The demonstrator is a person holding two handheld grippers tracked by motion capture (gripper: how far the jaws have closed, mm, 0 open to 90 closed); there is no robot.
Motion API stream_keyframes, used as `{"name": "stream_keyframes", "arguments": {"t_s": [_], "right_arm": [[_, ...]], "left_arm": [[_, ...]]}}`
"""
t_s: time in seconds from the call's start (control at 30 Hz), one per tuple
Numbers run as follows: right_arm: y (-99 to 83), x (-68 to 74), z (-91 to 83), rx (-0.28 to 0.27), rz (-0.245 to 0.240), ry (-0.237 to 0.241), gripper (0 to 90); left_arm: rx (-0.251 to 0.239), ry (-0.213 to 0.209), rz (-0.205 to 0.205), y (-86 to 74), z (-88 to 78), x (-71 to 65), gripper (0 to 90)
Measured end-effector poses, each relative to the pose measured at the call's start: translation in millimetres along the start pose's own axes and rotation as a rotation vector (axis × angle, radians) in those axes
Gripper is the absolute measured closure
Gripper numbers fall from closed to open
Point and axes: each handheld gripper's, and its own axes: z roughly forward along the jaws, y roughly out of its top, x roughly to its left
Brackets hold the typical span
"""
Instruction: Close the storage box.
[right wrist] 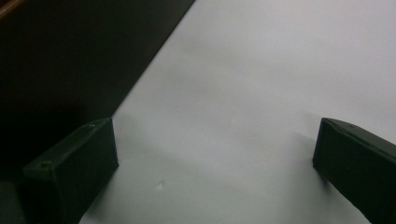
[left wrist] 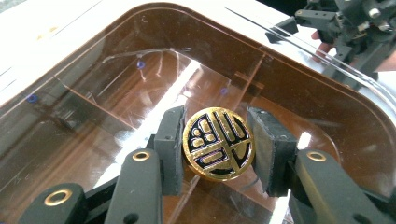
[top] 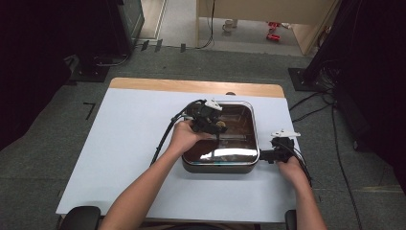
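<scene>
A brown see-through box (top: 239,158) with a clear tinted lid (left wrist: 116,93) stands on the white table. A round gold knob (left wrist: 218,143) with a black pattern sits in the middle of the lid. My left gripper (left wrist: 218,145) is shut on this knob, a pad (left wrist: 169,144) pressing on each side. In the high view the left gripper (top: 215,125) reaches over the lid from the left. My right gripper (right wrist: 215,163) is open, its jaws wide apart over bare table beside the box's dark wall (right wrist: 70,56). In the high view the right gripper (top: 265,155) lies at the box's right front corner.
The white sheet (top: 124,158) covers the table, with a wooden strip (top: 191,86) at the far edge. Cables trail from both grippers. Dark stands and cables sit on the grey floor around the table.
</scene>
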Motion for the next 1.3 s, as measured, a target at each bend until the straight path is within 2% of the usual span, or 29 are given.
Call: {"name": "stream_keyframes", "arguments": {"t_s": [0.07, 0.17, 0.27, 0.4, 0.57, 0.63, 0.7, 0.77, 0.9, 1.0, 1.07, 1.13, 1.3], "right_arm": [[0.0, 0.0, 0.0, 0.000, -0.001, 0.000, 0.0], [0.0, 0.1, 0.0, 0.000, 0.000, 0.000, 0.0], [0.0, 0.0, 0.0, 0.000, 0.000, 0.000, 0.0], [0.0, 0.0, 0.0, 0.000, 0.000, 0.000, 0.0], [0.0, 0.0, 0.0, 0.000, 0.000, 0.000, 0.0], [0.0, 0.1, 0.0, 0.000, 0.000, 0.000, 0.0], [-0.1, 0.0, 0.0, 0.000, 0.000, 0.000, 0.0], [-0.1, 0.0, 0.0, 0.000, -0.001, 0.000, 0.0], [-0.1, 0.0, 0.0, 0.000, -0.001, 0.000, 0.0], [-0.1, 0.0, 0.0, -0.001, -0.001, 0.000, 0.0], [-0.1, 0.0, -0.1, 0.000, -0.001, 0.000, 0.0], [-0.1, 0.1, 0.0, 0.000, 0.000, 0.000, 0.0], [-0.2, 0.1, -0.1, -0.001, -0.001, 0.000, 0.0]], "left_arm": [[0.019, 0.004, -0.007, -1.3, 2.8, 0.8, 59.8], [0.029, 0.018, 0.004, -2.3, 8.0, -1.4, 59.8], [0.027, 0.006, -0.005, -3.1, 9.2, 0.3, 59.7], [0.022, 0.016, 0.001, -3.8, 9.8, -1.3, 59.6], [0.015, 0.009, 0.002, -5.6, 9.6, 0.0, 59.0], [0.000, 0.014, 0.004, -6.0, 9.2, -0.5, 58.3], [-0.041, 0.008, -0.007, -4.7, 4.8, 0.3, 56.1], [-0.061, 0.000, -0.013, -3.1, 0.2, 1.3, 52.7], [-0.060, 0.004, 0.005, -2.5, -6.6, 0.9, 47.3], [-0.053, -0.008, 0.009, -2.9, -11.3, 1.8, 43.2], [-0.043, -0.035, 0.002, -3.9, -14.5, 2.6, 42.1], [-0.034, -0.035, 0.004, -4.9, -18.7, 3.0, 41.6], [-0.060, -0.034, 0.007, -9.1, -32.7, 3.8, 39.0]]}}
